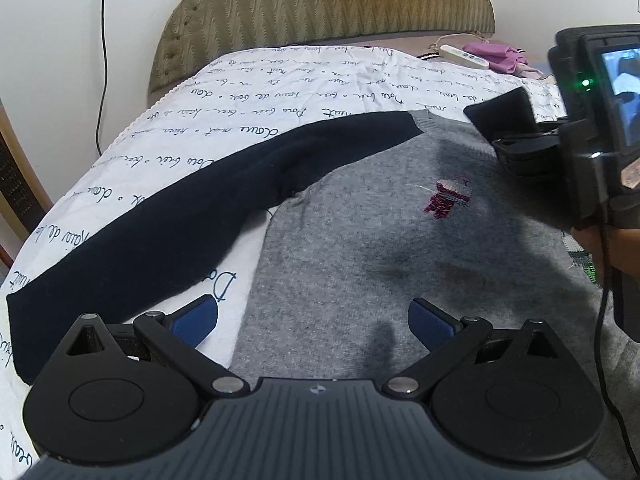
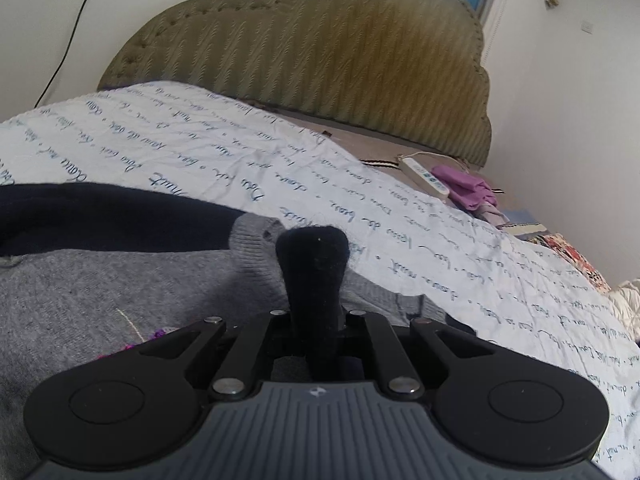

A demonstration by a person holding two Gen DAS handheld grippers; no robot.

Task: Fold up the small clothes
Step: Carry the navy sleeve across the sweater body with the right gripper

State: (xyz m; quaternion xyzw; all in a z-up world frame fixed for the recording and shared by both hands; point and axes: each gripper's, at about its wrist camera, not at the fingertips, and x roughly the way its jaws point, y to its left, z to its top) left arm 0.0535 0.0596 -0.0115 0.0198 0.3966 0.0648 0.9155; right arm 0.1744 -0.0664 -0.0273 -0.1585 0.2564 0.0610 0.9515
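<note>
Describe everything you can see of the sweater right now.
The sweater is a small grey knit with navy sleeves and a pink-and-grey embroidered figure on the chest. It lies flat on the script-printed bedspread, one sleeve stretched out sideways. The right gripper is shut on the other navy sleeve; the open left gripper hovers over the hem.

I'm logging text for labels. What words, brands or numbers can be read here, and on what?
White bedspread: repeating blue cursive script, upside down, too distorted to read.
Sweater: small embroidered figure, no lettering.
White remote: buttons too small to read.
Gripper bases: small emblem only, no words.
</note>
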